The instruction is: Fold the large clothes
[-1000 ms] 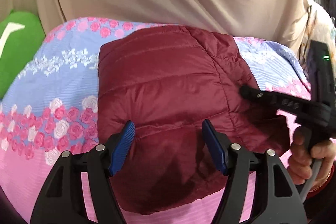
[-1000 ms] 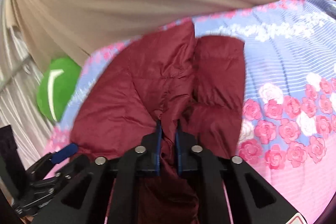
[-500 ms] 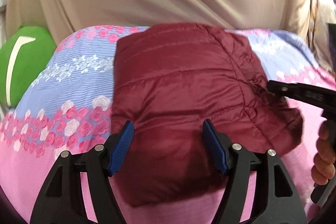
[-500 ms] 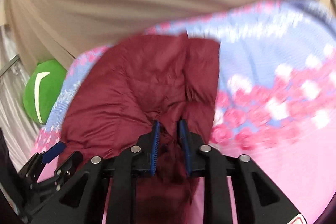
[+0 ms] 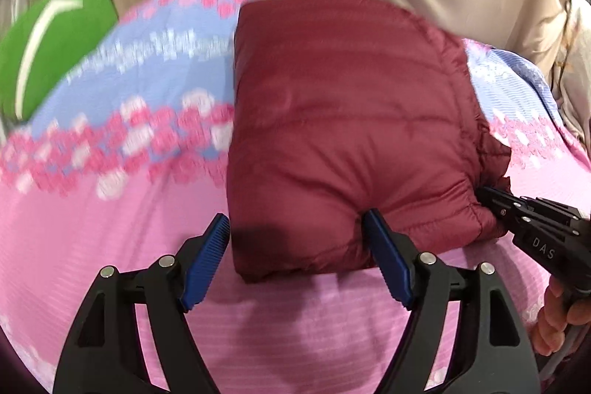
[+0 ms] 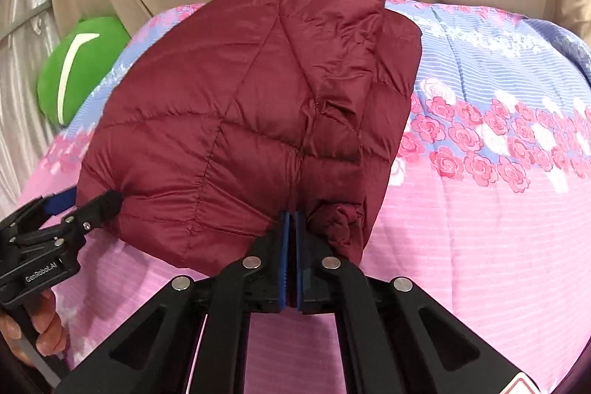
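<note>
Jaws: left gripper [image 5: 297, 255] gaping, opening wider astride the jacket's [image 5: 343, 132] near edge; right gripper [image 6: 291, 246] closing, pinching its near hem.

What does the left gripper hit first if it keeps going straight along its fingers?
Most likely the near edge of the maroon jacket, folded on the pink bedspread. The open left gripper straddles that edge; depth is hard to judge, so the bedspread may come first.

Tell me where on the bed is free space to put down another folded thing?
Free: the sheet right of the jacket, and the near pink strip before it. Crowded: the far left by the green cushion, and both grippers at the jacket's near edge.
</note>
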`<state>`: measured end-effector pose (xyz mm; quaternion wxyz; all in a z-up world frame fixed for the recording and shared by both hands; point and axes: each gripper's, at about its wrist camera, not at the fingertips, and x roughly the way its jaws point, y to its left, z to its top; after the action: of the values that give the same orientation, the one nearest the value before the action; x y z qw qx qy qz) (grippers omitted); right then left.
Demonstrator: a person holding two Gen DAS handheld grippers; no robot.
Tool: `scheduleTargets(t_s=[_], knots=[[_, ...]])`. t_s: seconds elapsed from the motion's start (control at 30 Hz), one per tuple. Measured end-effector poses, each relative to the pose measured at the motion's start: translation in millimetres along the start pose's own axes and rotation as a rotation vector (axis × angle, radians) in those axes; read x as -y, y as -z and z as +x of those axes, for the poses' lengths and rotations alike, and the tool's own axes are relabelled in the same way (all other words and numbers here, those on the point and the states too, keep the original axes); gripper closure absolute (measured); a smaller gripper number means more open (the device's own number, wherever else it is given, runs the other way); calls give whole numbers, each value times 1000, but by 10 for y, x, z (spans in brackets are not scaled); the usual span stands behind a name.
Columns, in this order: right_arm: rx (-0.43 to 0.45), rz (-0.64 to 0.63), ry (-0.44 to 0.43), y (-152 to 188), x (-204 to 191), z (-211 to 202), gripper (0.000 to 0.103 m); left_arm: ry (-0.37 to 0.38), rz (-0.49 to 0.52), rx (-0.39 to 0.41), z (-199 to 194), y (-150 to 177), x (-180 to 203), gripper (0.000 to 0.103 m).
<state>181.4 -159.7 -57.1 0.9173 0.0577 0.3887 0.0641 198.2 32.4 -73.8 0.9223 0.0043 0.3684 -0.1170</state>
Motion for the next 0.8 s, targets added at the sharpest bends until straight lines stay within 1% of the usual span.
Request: scheduleTargets(t_s=[0.1,0.2,0.27,0.3,0.33,0.37,0.4,0.43,0.47,0.57,0.67,0.73,0.8], knots=[[-2,6,7,-20,-10,3,103,7,-31,-16,53,13,-49,26],[15,59,19,23,-9,-192,100,-12,-42,-4,-16,63,-36,26],[34,60,35,66,-55,-356,86,-24,-45,-8,-83,129,1,25],[43,59,50,117,-86,-457,83,-32,-43,-13,-117,172,28,25],[48,62,59,166,-103,-528,76,-38,-39,-16,-147,208,58,24],[55,68,65,252,-121,-608,70,-46,-34,-18,-184,263,97,22],[56,72,74,313,-129,-642,67,-51,-33,-20,-212,304,124,18],[56,74,91,384,-132,-666,61,-54,-35,-21,-239,346,147,15],[54,73,113,442,-135,-680,59,-57,-40,-20,-267,387,167,14],[37,68,165,669,-145,-682,52,-69,-62,-24,-350,514,211,13],[-16,83,179,809,-128,-618,48,-95,-66,-20,-415,613,261,13],[0,87,177,832,-125,-655,43,-113,-51,-14,-463,678,324,13],[11,82,191,851,-142,-677,41,-138,-26,-4,-499,715,395,11]])
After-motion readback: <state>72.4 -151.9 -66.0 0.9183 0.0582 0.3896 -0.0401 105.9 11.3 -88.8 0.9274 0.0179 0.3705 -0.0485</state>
